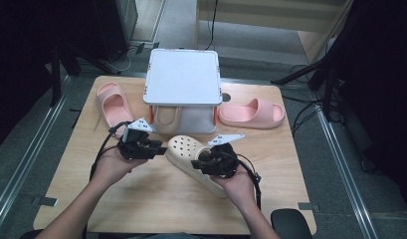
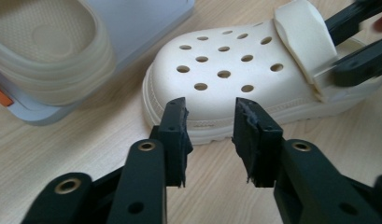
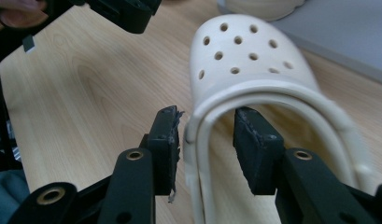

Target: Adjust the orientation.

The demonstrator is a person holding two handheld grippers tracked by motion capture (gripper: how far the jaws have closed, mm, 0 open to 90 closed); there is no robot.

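Note:
A cream perforated clog [image 1: 183, 149] lies on its sole at the middle of the wooden table [image 1: 141, 204], toe toward the left. My left gripper [image 1: 158, 148] is open beside the toe; in the left gripper view its jaws [image 2: 209, 116] stand just short of the clog [image 2: 226, 70] with nothing between them. My right gripper [image 1: 197, 163] is open at the heel end. In the right gripper view its jaws [image 3: 207, 116] straddle the clog's [image 3: 240, 51] side rim and strap, one outside and one inside, with a gap on the inner side.
A white and grey rack [image 1: 183, 74] stands at the back middle, with a second cream clog [image 1: 167, 118] on its lower shelf. One pink slide [image 1: 111, 102] lies left of the rack and another [image 1: 251, 113] on the right.

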